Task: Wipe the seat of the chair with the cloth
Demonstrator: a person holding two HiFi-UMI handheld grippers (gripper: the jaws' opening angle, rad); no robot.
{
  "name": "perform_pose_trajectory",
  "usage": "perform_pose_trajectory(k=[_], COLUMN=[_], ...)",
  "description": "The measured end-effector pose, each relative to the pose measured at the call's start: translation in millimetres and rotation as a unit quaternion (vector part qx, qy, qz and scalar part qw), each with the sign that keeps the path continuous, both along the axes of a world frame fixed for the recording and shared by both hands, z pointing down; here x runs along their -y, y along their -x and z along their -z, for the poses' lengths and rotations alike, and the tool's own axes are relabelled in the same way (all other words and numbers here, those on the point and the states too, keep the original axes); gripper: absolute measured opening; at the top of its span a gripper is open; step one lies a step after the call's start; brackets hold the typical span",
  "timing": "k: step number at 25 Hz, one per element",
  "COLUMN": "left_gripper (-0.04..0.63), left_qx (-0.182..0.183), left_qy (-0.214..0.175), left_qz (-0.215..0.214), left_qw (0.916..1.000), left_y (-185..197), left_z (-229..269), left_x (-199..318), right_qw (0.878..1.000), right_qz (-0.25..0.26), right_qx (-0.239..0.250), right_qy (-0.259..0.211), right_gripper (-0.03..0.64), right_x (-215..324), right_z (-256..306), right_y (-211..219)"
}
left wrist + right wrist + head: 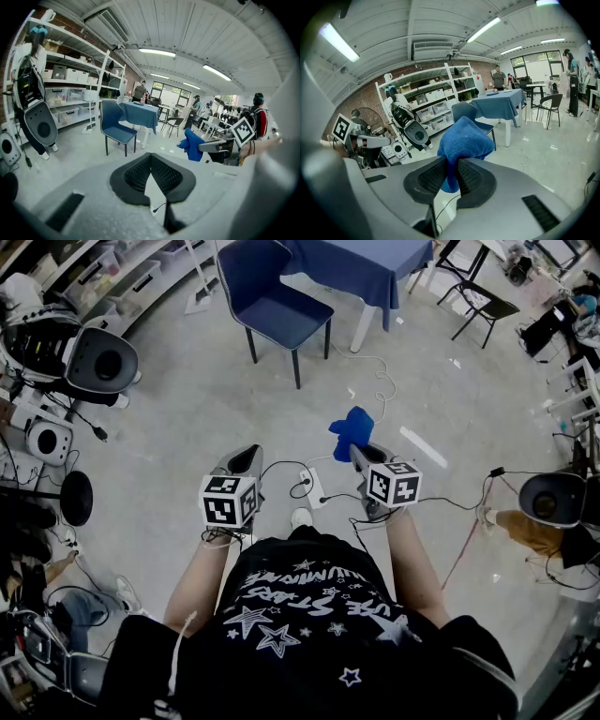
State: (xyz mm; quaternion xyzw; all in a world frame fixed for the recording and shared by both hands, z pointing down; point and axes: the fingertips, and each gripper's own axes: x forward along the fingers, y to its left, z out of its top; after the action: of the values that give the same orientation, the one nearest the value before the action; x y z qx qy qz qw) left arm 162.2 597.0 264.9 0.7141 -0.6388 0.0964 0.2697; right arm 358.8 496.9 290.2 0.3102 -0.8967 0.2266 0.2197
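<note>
- Two grippers are held out low in front of us. The right gripper (pixel 452 161) has its jaws clamped on a blue cloth (pixel 464 138), and the left gripper (pixel 151 157) has its jaws closed tip to tip on nothing.
- The cloth is pinched by a lower fold only. Most of it bunches loose above the pads.
- The chair (pixel 278 298) stands well apart from both grippers, ahead of us beside a table (pixel 361 263) draped in blue. Its seat (pixel 289 320) is bare.
- We judge that no wiping has begun, and that the step in hand is carrying the cloth across to the seat.
- To do that well, we should hold the clamp firm on the way, since a thin pinch could let the cloth slip out.
- At the seat, we would tip the right gripper so that the loose bulk of the cloth meets the cushion, not the hard jaw tips.
- We would then press lightly and draw overlapping strokes from the backrest side toward the front edge, so that no strip is missed.
- A white cable (pixel 380 381) lies on the floor between us and the chair, so we should mind our footing as we approach.
- If the chair slides under the pressure, the empty left gripper could steady its backrest.
</note>
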Motion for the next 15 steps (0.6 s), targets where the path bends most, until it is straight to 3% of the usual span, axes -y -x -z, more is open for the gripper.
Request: perform_pose_trajectory(k=[7, 15], left_gripper=[0.020, 0.020], left_qx=[0.001, 0.002], left_qy=[0.016, 0.030], left_qz=[-0.004, 0.003], left_qw=[0.9999, 0.9996], left_y=[-11, -13], left_z=[-6, -14], left_x=[19, 46], right_qw=[1.000, 0.999], right_qz=[-0.014, 0.001], right_qx=[0.007, 0.015], right_qy=[0.018, 0.032], right_gripper=[0.054, 0.054], right_x=[22, 53], right_z=[-7, -17], right_y=[-18, -8])
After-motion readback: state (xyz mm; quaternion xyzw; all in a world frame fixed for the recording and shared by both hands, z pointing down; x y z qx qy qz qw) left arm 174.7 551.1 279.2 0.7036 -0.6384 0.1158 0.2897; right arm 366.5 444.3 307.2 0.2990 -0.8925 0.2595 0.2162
